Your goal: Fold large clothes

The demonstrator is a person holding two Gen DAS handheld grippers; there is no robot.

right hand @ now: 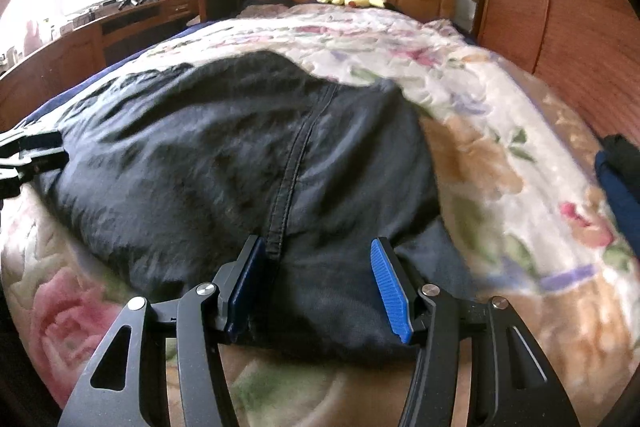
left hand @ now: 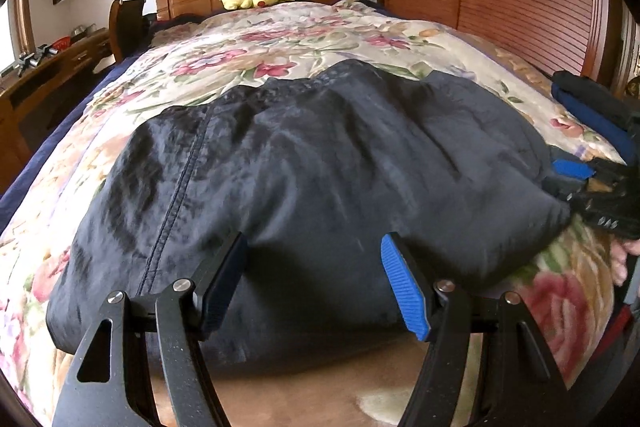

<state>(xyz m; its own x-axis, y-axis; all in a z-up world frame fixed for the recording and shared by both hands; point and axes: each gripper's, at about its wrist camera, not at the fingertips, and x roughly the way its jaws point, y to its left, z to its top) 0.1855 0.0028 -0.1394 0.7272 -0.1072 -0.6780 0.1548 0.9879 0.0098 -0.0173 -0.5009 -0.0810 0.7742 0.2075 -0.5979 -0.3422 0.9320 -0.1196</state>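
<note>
Both grippers, left gripper (left hand: pixel 316 267) and right gripper (right hand: pixel 320 271), gape over seemingly ungrasped dark trousers (left hand: pixel 312 155).

— How is the left gripper (left hand: pixel 316 247) set?
— Low and level, its two fingers spread wide apart, nothing pinched between the blue pads (left hand: pixel 404 291).
— And the right gripper (right hand: pixel 318 255)?
— Same pose, fingers (right hand: pixel 390 289) parted just as wide, alongside the left one.
</note>
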